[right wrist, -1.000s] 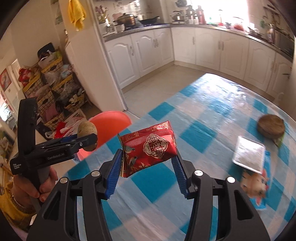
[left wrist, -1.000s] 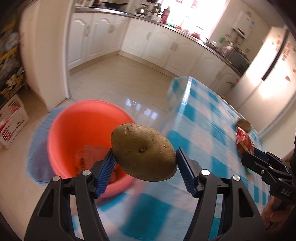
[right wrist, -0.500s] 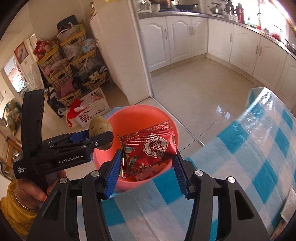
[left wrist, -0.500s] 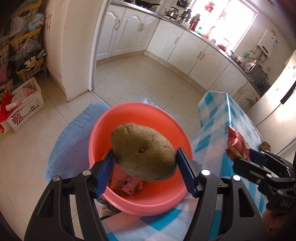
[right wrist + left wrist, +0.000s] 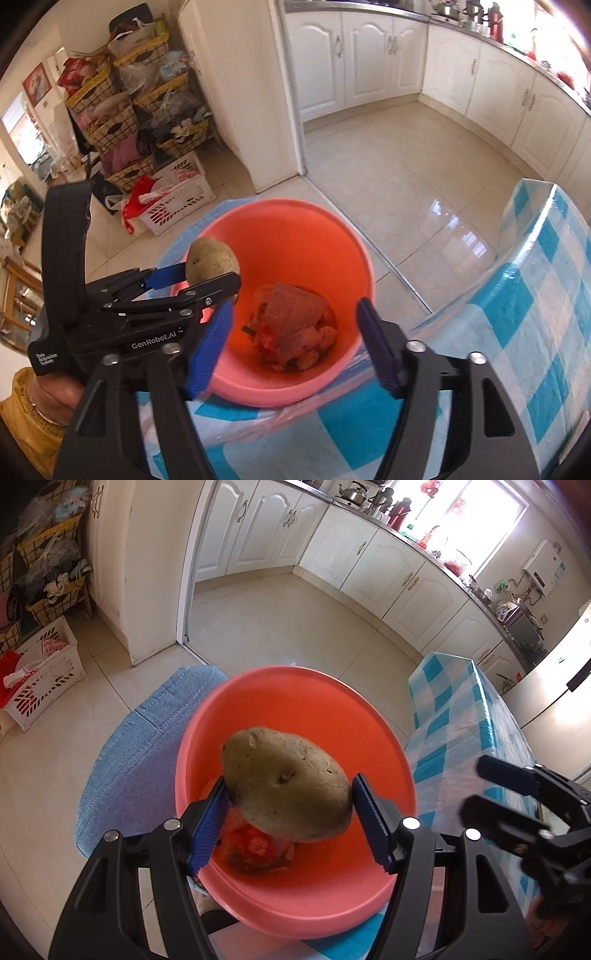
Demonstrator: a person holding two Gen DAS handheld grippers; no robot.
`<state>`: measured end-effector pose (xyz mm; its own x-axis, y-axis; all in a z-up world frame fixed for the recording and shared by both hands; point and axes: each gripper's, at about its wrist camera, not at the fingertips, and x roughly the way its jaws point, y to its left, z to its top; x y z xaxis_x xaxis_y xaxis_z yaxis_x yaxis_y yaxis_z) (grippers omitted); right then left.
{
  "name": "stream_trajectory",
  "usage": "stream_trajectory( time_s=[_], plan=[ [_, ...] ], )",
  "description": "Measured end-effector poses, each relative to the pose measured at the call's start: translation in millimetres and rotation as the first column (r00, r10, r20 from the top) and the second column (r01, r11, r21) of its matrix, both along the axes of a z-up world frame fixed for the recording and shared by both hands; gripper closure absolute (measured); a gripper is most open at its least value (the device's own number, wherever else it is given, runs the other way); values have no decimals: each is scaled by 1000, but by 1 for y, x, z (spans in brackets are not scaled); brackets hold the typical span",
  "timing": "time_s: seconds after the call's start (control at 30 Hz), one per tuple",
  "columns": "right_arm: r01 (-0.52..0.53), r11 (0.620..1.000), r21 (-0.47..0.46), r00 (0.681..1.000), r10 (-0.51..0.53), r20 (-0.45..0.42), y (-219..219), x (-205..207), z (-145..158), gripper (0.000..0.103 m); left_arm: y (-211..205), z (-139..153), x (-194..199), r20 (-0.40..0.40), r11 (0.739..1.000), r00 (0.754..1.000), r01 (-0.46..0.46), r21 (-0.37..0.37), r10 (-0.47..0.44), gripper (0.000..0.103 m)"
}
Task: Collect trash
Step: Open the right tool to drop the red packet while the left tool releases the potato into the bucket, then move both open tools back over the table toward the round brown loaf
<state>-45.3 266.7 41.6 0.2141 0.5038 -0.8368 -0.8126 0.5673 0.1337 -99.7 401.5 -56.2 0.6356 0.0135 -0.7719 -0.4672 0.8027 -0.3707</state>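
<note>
A salmon-red bucket (image 5: 295, 709) stands on a blue mat (image 5: 147, 746) on the floor beside the table; it also shows in the right wrist view (image 5: 295, 236). Wrappers and scraps (image 5: 295, 332) lie at its bottom. My left gripper (image 5: 290, 823) is shut on a brown potato (image 5: 288, 782) and holds it above the bucket; the potato also shows in the right wrist view (image 5: 212, 260). My right gripper (image 5: 295, 347) is open and empty over the bucket's near rim. It appears blurred at the right of the left wrist view (image 5: 517, 801).
A table with a blue-and-white checked cloth (image 5: 517, 332) lies to the right of the bucket. A white crate (image 5: 177, 192) and stacked baskets (image 5: 129, 110) stand at the left. White kitchen cabinets (image 5: 369, 554) line the far wall.
My right gripper has opened and the red snack packet has left it. Both grippers have moved further over the bucket. The potato stays held in my left gripper.
</note>
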Motion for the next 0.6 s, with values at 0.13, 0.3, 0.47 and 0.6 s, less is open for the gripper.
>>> stream_trajectory(
  time_s=[0.13,0.3,0.47,0.6],
  plan=[
    [68,998,19,998,-68,9,-17,2,7,19,-2,6,-1,22,1000,1000,-4,18,4,20],
    [182,979,97,983,-180,-30,-56,5,16,15,-9,17,-2,19,998,1000,-10,62,8,18],
    [270,947,175,963,-259,-80,-97,2,23,15,-19,32,-7,33,996,999,-5,93,2,16],
    [328,920,214,945,-317,-84,-128,-4,29,15,-31,45,-10,52,994,999,9,107,-14,15]
  ],
)
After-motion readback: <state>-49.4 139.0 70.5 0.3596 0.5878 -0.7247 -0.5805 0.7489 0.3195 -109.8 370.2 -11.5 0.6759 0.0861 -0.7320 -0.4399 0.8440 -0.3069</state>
